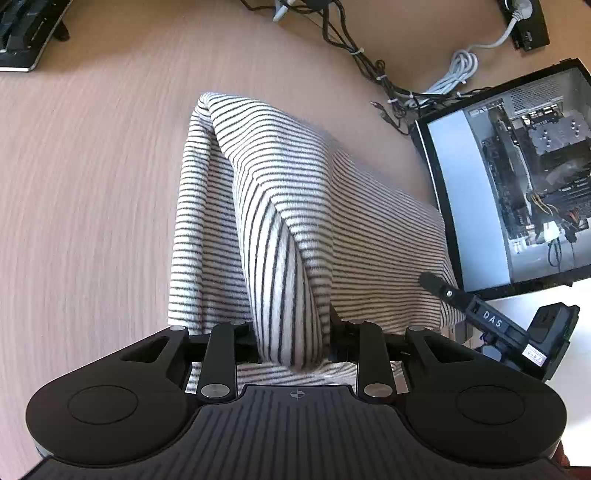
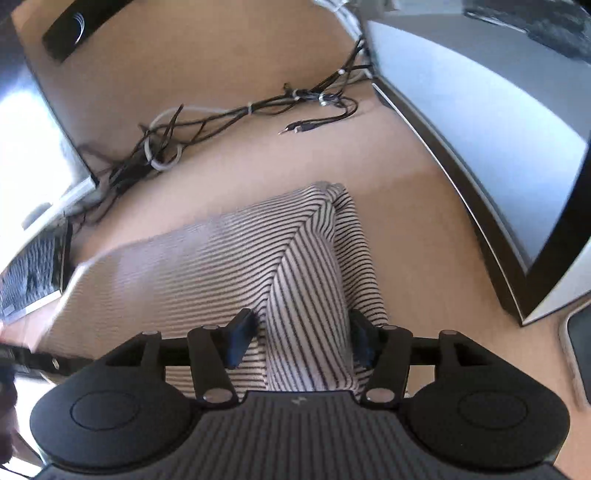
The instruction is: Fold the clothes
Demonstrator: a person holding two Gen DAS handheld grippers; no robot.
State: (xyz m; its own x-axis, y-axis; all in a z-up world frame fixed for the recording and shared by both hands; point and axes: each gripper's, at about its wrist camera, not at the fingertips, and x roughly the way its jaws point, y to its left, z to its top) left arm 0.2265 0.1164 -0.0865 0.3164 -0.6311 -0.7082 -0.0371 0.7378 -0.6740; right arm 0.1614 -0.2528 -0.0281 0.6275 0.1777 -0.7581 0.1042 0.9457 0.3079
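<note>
wooden desk (image 1: 92, 184) with cables, open PC case | left gripper (image 1: 293, 338) clamped on striped shirt (image 1: 280, 192) fold | right gripper (image 2: 301, 341) jaws apart, fabric loose between | fold looks roughly halfway, needs laying flat

garment (image 1: 280, 206) on desk (image 1: 92, 184), mid | PC case (image 1: 517, 184) right of it | cables (image 1: 351, 48) behind | keyboard (image 1: 22, 33) far left, behind

Soft daylight, blown-out glare at the right wrist view's left edge (motion-blurred there), fisheye bending throughout
</note>
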